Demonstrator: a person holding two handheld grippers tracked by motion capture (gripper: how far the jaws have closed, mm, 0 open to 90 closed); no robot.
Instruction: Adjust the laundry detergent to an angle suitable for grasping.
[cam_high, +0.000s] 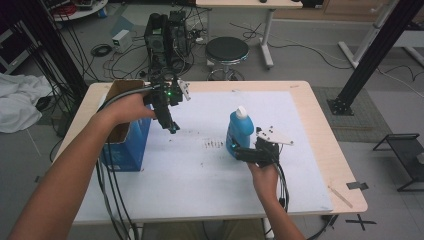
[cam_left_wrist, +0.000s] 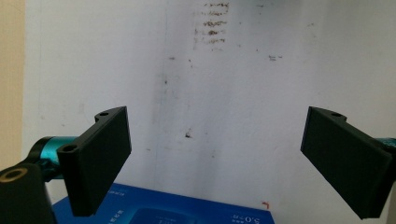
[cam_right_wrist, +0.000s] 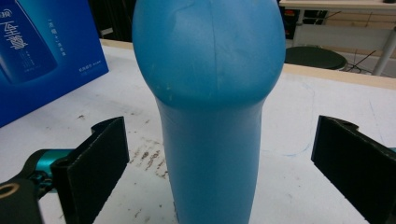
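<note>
A blue bottle with a white cap stands upright on the white mat, right of centre. My right gripper is at its lower part, open. In the right gripper view the bottle rises between the two spread jaws of the right gripper, with a gap on each side. A blue box with an open top stands at the left of the mat. My left gripper hangs in the air to the right of the box, open and pointing down at the mat. The left gripper holds nothing, and the box's blue face shows below it.
Dark smudges mark the mat between the box and the bottle. Bare wooden table runs around the mat. Beyond the far edge stand a black stool and a computer tower. Cables hang off the table's front left.
</note>
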